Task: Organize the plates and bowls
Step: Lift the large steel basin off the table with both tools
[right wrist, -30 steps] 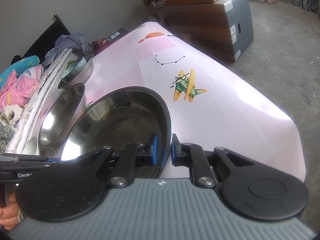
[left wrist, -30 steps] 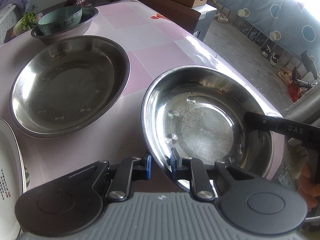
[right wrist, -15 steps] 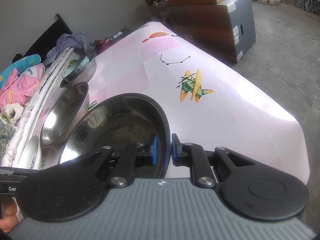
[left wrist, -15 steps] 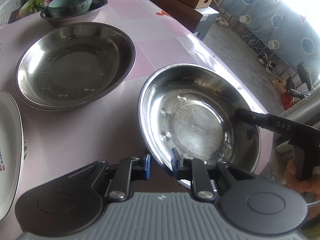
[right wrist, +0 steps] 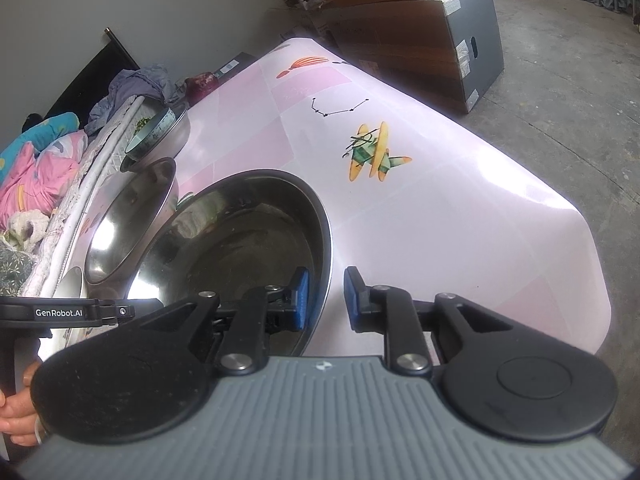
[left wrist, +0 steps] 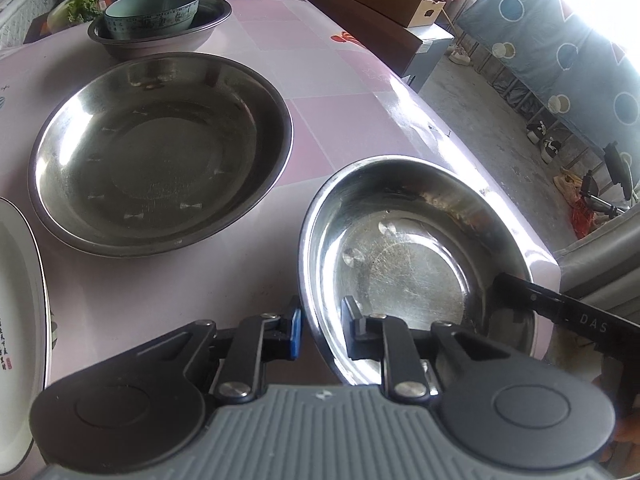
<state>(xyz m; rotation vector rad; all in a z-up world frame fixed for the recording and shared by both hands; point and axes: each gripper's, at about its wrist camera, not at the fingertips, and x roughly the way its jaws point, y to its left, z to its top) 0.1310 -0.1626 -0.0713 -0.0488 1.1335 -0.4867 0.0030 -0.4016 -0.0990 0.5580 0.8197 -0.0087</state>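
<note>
A small steel basin (left wrist: pixel 416 256) sits at the near right corner of the pink table (left wrist: pixel 320 80). My left gripper (left wrist: pixel 320 326) straddles its near-left rim, jaws slightly apart. My right gripper (right wrist: pixel 326 296) straddles the opposite rim of the same basin (right wrist: pixel 240 248), also with a gap around the rim; its arm shows in the left wrist view (left wrist: pixel 560 312). A larger steel basin (left wrist: pixel 160 148) lies to the left. Behind it a green ceramic bowl (left wrist: pixel 152 12) sits inside another steel basin (left wrist: pixel 168 40).
A white plate (left wrist: pixel 20 312) lies at the left edge of the table. Bedding and clothes (right wrist: pixel 40 160) lie beyond the table's far side. A cardboard box on a cabinet (right wrist: pixel 420 32) stands past the table. The table edge drops to concrete floor (right wrist: pixel 560 120) on the right.
Both grippers have loosened: the jaws were pinched on the small basin's rim and now stand slightly apart around it. The basin sits lower and nearer the table corner.
</note>
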